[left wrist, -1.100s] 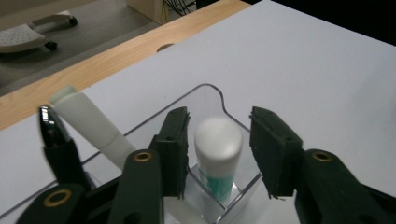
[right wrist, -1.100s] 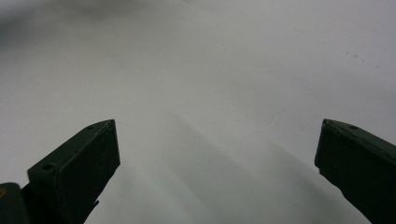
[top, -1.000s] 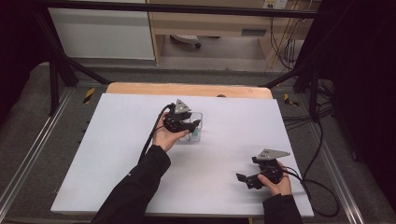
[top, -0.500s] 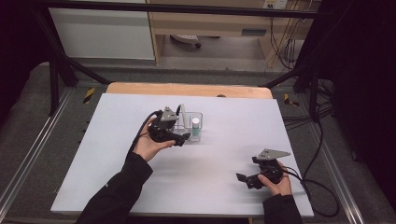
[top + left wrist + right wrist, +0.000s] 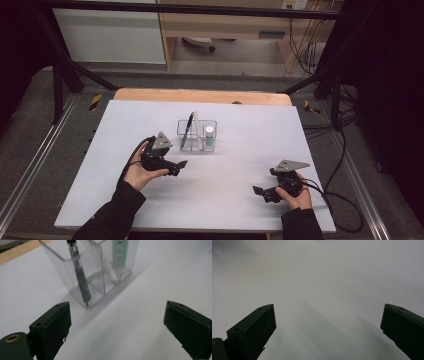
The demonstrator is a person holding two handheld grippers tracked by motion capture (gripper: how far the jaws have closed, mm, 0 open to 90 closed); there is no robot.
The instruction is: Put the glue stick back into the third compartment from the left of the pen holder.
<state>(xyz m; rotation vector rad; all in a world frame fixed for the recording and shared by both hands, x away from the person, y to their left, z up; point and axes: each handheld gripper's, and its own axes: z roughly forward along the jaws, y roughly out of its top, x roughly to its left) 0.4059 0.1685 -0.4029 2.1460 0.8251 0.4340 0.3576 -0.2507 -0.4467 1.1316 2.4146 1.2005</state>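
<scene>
Now left tool [image 5: 181,165] wide, facing organizer [image 5: 197,135].

Each black claw [image 5: 181,166] carries a grey three-cornered plate and trailing black cable; the person's sleeves [image 5: 112,217] are dark.

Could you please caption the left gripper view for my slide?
Open left gripper faces a clear organizer holding a black pen.

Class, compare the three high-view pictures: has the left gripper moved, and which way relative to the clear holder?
Yes. The left gripper has drawn back from the clear holder, toward the person and the table's left, and is now apart from it, jaws open.
</scene>
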